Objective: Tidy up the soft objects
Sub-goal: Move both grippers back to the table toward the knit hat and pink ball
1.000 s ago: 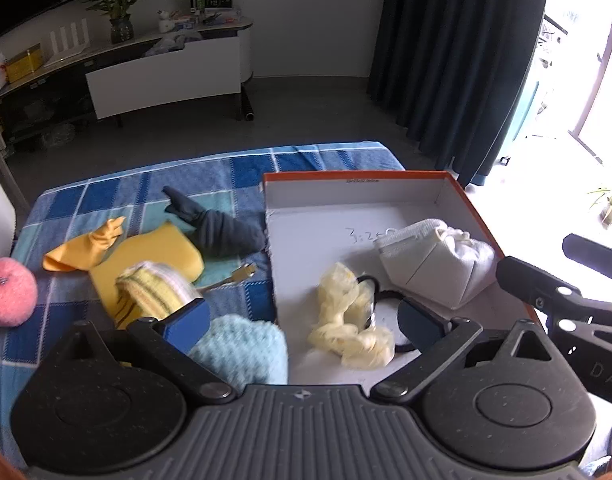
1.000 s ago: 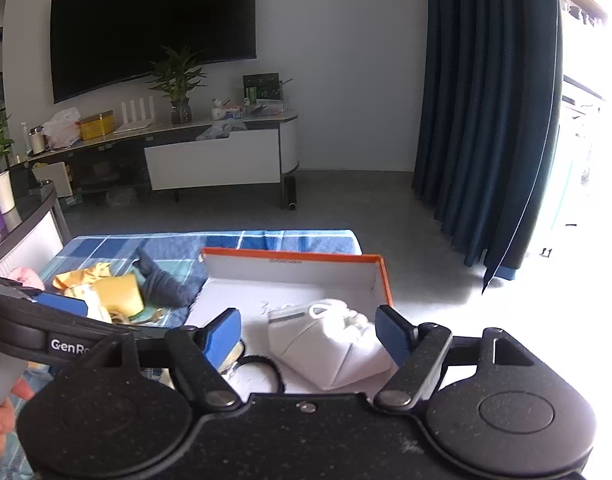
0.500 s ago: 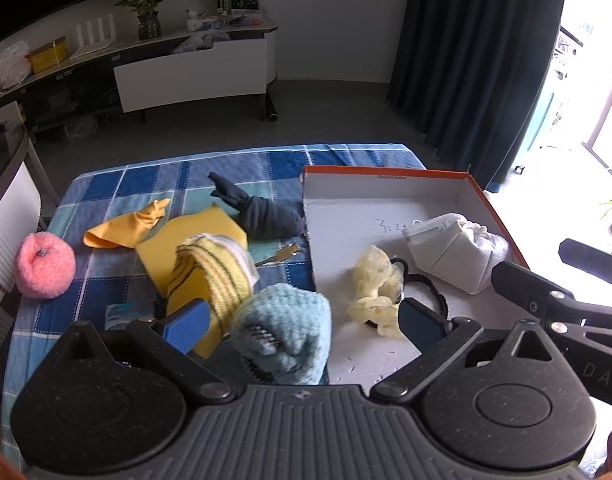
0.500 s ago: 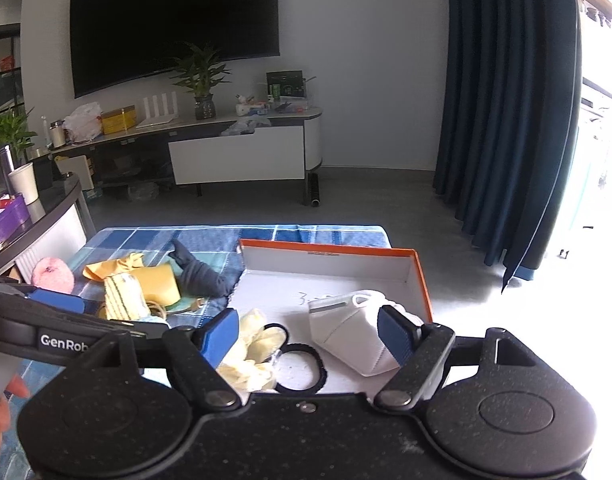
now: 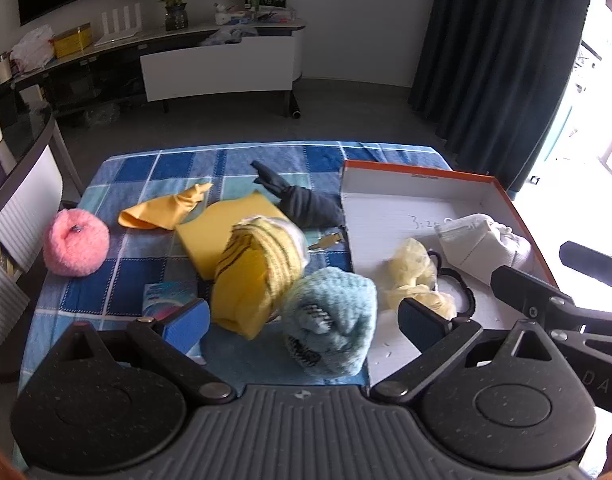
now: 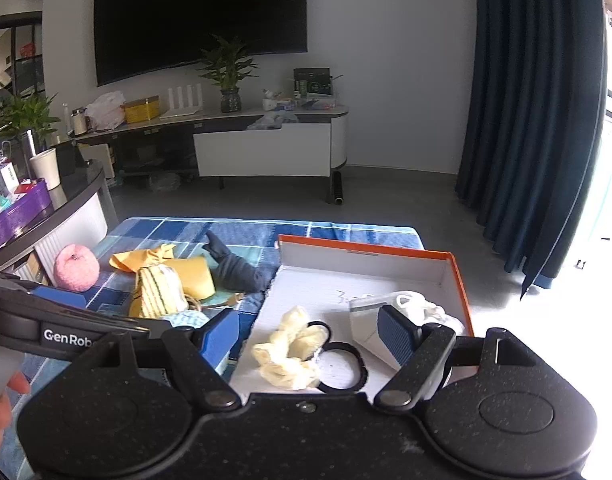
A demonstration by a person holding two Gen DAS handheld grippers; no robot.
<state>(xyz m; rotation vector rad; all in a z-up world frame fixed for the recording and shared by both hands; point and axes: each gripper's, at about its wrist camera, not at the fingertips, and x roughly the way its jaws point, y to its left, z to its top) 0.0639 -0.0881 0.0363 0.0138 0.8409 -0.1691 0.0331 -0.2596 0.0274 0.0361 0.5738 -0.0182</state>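
Several soft pieces lie on the checked cloth (image 5: 153, 168); nearest us, the light-blue knit bundle (image 5: 332, 320) beside the box (image 5: 426, 178) looks light and squashy, so we would pinch its thick middle. Left gripper (image 5: 301, 318) and right gripper (image 6: 310, 330) both gape wide, empty.

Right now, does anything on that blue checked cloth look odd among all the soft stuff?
One thing: a small gold metal clip lies on the blue checked cloth, between the dark grey sock and the orange-rimmed white box. It looks hard, unlike the soft items around it.
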